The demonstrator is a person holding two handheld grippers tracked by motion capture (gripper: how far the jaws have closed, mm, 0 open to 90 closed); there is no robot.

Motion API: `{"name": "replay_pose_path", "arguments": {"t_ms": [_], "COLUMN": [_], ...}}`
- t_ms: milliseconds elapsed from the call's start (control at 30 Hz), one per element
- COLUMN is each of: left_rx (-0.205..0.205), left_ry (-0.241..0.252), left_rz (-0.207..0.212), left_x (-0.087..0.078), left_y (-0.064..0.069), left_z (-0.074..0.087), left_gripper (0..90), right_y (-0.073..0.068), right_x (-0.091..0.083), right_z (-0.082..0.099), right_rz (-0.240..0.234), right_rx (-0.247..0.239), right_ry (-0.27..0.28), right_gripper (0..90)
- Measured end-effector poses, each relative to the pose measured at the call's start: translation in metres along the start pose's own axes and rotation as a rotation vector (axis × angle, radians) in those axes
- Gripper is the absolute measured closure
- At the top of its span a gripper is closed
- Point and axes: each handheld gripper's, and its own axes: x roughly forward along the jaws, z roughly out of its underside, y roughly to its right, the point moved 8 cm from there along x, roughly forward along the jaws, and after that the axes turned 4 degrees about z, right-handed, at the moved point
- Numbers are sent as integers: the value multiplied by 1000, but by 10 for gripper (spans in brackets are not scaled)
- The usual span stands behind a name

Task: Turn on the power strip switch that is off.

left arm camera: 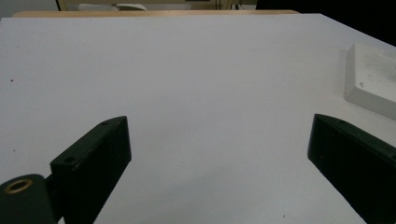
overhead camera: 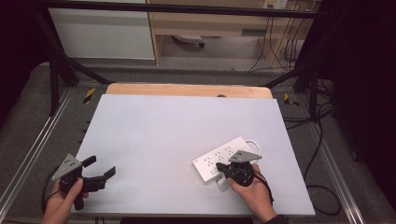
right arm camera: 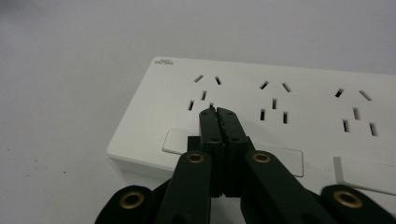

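power strip (overhead camera: 225, 159), lying flat near the right front of the table (overhead camera: 154, 140), looks to us rigid, light and smooth-sided, best gripped across its narrow width, while our right gripper (right arm camera: 218, 112) hovers fully closed and empty over its sockets.

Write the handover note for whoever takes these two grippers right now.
Left gripper: open, holding nothing, near the table's front left corner.
Right gripper: fingers shut together with nothing between them, tips over the white power strip beside its first socket group, just past a rocker switch.
Power strip: flat at the table's front right, nothing plugged in.
Done: nothing visible yet.
Left: probably pressing the switch; whether the tips touch the strip cannot be told.
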Motion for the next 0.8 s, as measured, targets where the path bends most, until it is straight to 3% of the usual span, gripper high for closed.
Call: {"name": "replay_pose_path", "arguments": {"t_ms": [800], "left_rx": [2], "left_ry": [1], "left_rz": [0], "left_x": [0], "left_y": [0], "left_z": [0], "left_gripper": [61], "right_y": [0], "right_x": [0], "right_z": [-1], "right_rz": [5], "right_rx": [-5], "right_ry": [0], "right_gripper": [900]}}
